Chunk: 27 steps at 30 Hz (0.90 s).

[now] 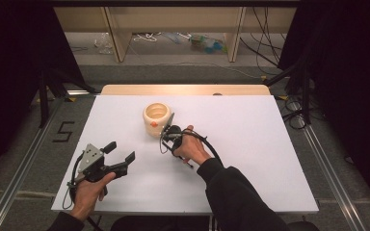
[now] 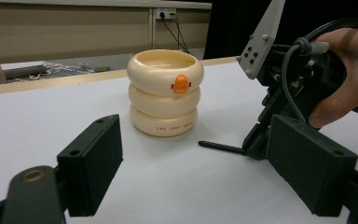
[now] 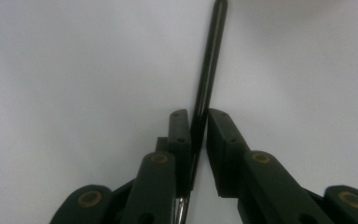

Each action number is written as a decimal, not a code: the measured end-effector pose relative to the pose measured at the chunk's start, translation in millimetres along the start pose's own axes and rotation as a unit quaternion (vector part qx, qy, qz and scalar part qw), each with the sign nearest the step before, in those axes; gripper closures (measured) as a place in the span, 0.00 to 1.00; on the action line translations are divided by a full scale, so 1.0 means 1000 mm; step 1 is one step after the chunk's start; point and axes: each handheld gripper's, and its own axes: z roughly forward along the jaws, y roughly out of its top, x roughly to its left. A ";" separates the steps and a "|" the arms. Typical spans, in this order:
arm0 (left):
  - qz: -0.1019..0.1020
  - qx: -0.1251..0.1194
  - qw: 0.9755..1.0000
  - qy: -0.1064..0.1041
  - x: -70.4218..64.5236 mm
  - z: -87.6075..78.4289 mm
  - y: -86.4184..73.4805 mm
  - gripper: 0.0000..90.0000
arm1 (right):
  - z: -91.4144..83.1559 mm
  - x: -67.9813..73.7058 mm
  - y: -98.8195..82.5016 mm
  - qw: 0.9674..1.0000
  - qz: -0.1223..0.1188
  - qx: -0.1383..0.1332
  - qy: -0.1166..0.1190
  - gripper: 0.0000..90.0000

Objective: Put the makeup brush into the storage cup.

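Observation:
A black pen (image 3: 209,65) lies on the white table (image 1: 250,144). My right gripper (image 3: 198,114) points down at it, both pads pressed on the pen's barrel. In the left gripper view that gripper (image 2: 256,149) stands in a hand, the pen (image 2: 219,147) sticking out from it flat on the table. A cream holder (image 1: 156,118) made of stacked rings, with a small orange beak, stands upright just behind the right gripper (image 1: 169,139). My left gripper (image 1: 120,151) hovers at the table's front left, jaws wide apart with nothing between them, facing the holder (image 2: 164,93).
The table's wooden far edge (image 1: 183,89) borders a floor with shelf legs and cables. Dark curtains hang on both sides. Bare white surface stretches right of the right hand.

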 end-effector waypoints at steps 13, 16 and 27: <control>0.000 0.000 1.000 0.001 0.000 0.000 0.000 0.20 | 0.000 0.001 0.000 1.000 -0.020 0.000 -0.003 0.93; 0.000 0.000 1.000 0.001 0.000 0.000 0.000 0.20 | 0.000 0.002 0.000 1.000 -0.019 0.000 -0.002 0.94; 0.000 0.001 1.000 0.000 0.000 0.000 0.000 0.20 | -0.023 0.002 -0.008 0.998 -0.042 -0.051 0.005 0.94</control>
